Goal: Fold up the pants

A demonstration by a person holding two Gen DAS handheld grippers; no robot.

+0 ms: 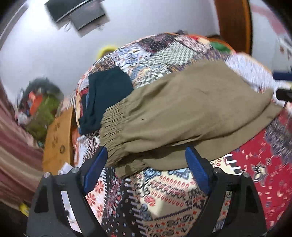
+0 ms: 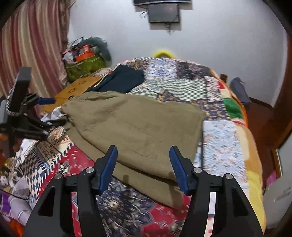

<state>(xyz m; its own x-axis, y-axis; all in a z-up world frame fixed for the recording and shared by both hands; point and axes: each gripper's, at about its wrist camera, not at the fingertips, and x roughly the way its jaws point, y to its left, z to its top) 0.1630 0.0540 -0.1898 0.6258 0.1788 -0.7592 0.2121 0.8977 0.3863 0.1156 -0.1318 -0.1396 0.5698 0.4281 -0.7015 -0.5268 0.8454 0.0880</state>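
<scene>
Olive-green pants (image 1: 182, 113) lie folded on a patchwork bedspread (image 1: 164, 196), elastic waistband toward the left in the left wrist view. My left gripper (image 1: 146, 155) is open, its blue pads either side of the pants' near edge, holding nothing. In the right wrist view the pants (image 2: 135, 127) lie in layers. My right gripper (image 2: 143, 155) is open just above their near edge. The left gripper (image 2: 45, 113) shows at the pants' left end, open there too. The right gripper's tip (image 1: 283, 94) shows at the far right of the left wrist view.
A dark teal folded garment (image 2: 124, 80) lies on the bedspread (image 2: 222, 138) beyond the pants. A cardboard box (image 2: 80, 87) and a pile of bags (image 2: 84, 60) sit by the striped curtain (image 2: 32, 45). A screen (image 2: 164, 12) hangs on the white wall.
</scene>
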